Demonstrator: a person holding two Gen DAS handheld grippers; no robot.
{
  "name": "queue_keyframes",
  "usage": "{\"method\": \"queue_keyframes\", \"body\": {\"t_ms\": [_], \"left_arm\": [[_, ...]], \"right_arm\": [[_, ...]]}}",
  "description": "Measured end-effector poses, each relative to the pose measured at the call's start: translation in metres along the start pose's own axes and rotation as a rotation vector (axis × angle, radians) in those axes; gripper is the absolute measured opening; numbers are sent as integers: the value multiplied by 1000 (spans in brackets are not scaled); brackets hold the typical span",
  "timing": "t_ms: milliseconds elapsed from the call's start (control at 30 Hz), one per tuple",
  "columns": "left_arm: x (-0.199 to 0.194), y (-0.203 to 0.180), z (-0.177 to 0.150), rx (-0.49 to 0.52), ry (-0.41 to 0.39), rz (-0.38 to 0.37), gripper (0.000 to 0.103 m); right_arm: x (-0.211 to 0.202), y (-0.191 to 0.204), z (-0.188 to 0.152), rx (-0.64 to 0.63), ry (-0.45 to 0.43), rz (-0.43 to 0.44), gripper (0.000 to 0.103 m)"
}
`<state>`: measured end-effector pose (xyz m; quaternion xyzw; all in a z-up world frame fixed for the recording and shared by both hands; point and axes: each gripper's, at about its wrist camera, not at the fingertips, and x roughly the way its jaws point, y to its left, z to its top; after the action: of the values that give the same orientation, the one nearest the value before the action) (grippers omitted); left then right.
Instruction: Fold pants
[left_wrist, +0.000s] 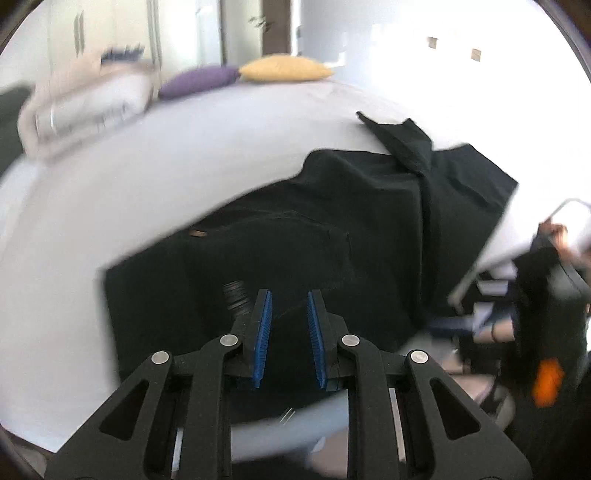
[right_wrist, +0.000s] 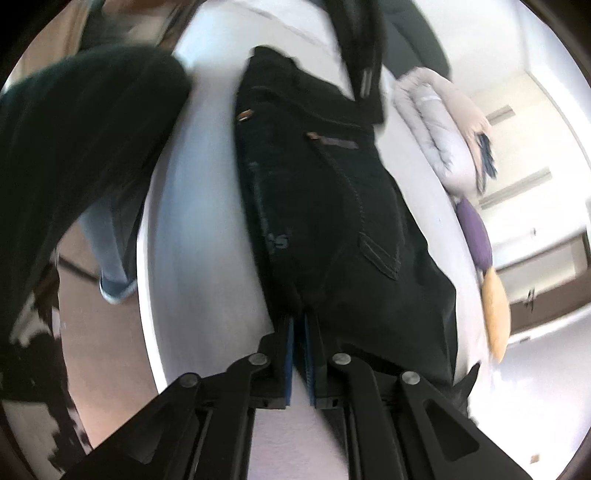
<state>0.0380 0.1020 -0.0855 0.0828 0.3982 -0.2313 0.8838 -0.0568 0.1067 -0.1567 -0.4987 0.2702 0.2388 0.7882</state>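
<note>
1. Nearest in the left wrist view, the left gripper (left_wrist: 290, 314) hangs over the near part of the black pants (left_wrist: 332, 229). Its blue-padded fingers (left_wrist: 263, 332) stand a little apart with nothing between them, so this hand holds no cloth.
2. In the right wrist view, the right gripper (right_wrist: 300, 325) sits at the near edge of the pants (right_wrist: 332, 206). Its fingers (right_wrist: 289, 354) show only a narrow slit; dark cloth lies right at the tips, but I cannot tell whether they pinch it.
3. The pants lie on the white bed (left_wrist: 147, 177), folded lengthwise by the look of it, a back pocket (right_wrist: 380, 254) facing up and the waistband toward the person.
4. Farther off, one leg end (left_wrist: 402, 144) is flipped up and creased.
5. Beyond, at the head of the bed, lie a purple cushion (left_wrist: 199, 79), a yellow cushion (left_wrist: 284, 68) and a pale bundled jacket (left_wrist: 85, 103), well apart from the work.
6. To do this step well, I judge each hand should take a clean bite on an outer corner of one end, lift evenly, flatten that flipped end, and lay edge on edge.
</note>
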Motion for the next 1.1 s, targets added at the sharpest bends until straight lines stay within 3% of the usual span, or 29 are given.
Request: {"method": "queue_keyframes", "body": {"t_ms": [67,100,133,267,367,533,633,700,900,1033,1067,1100], "left_arm": [[36,-3,3,-70,70,-22,19],[60,-4,0,-100,131,-20,19],[69,-4,-4,-110,131,1,19],[71,12,-8,-247,87,-46,19],[73,16,-10,-262,79,-42,19],[81,14,-10,-278,87,-21,19],[85,12,-13,-304,83,-36,19],[82,14,-19,-313,76,-42,19],[76,21,-29,-313,71,-44,19],[80,21,-26,-317,74,-50,19],[80,21,-27,-318,74,-51,19],[80,21,-26,-318,74,-51,19]], "right_arm": [[-5,-10,-5,88,-18,1,33],[-7,-14,-8,121,-23,12,70],[-11,-20,-12,168,-32,31,92],[-36,-63,-36,418,-88,127,86],[-35,-136,-67,704,-91,150,79],[1,-277,-152,1301,-110,163,74],[43,-328,-200,1553,-28,156,68],[70,-349,-214,1614,21,165,67],[134,-378,-200,1529,184,110,67],[171,-383,-196,1537,303,66,66],[175,-384,-193,1520,304,58,63],[178,-385,-189,1487,304,51,47]]}}
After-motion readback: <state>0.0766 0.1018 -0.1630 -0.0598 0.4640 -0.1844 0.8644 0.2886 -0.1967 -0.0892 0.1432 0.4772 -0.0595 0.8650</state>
